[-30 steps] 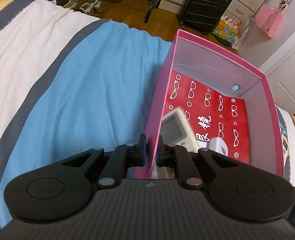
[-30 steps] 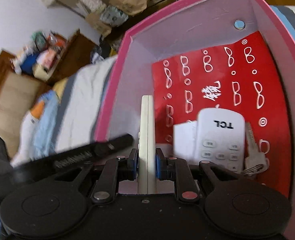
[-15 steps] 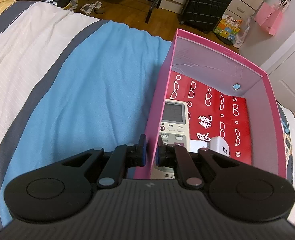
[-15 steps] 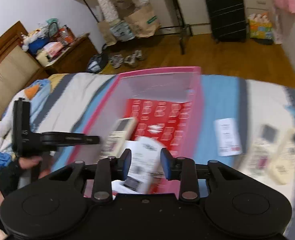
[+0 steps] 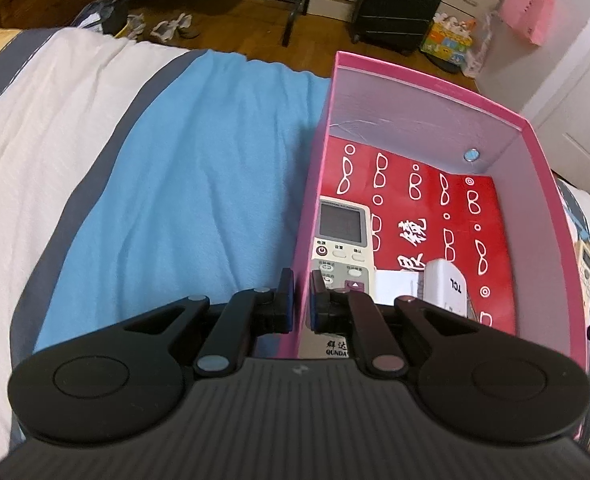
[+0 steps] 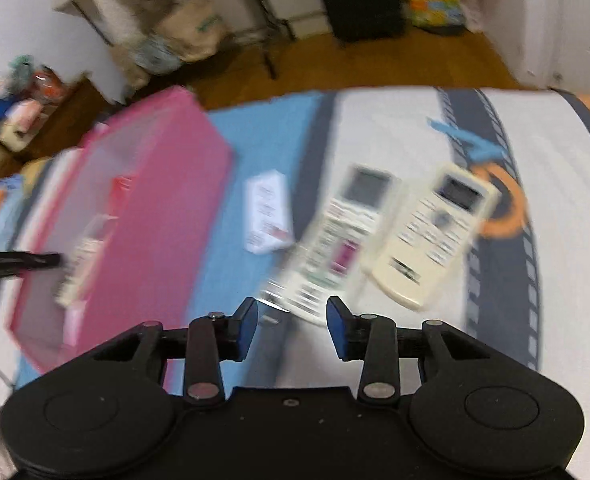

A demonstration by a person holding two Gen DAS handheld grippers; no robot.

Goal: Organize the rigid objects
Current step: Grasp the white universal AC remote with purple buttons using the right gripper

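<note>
A pink box (image 5: 435,92) with a red patterned floor stands on the bed. My left gripper (image 5: 301,300) is shut on the box's left wall. Inside lie a grey-screen remote (image 5: 341,236), a white TCL remote (image 5: 449,284) and a white card (image 5: 395,286). In the blurred right wrist view the box (image 6: 143,220) is at the left. Two remotes lie on the bedspread, one white (image 6: 335,236) and one cream (image 6: 435,232), beside a white card (image 6: 267,210). My right gripper (image 6: 292,326) hovers just short of the white remote, its jaws opening with nothing between them.
The bedspread (image 5: 175,184) has blue, white and grey bands. Beyond the bed's far edge are a wooden floor, a black suitcase (image 5: 399,4), shoes (image 5: 175,28) and paper bags. A white cabinet with a pink bag (image 5: 531,12) stands at the right.
My right gripper let go of the grey-screen remote inside the box, opened, and swung out to the right over the bedspread. That remote now lies flat in the box. The left gripper kept its hold.
</note>
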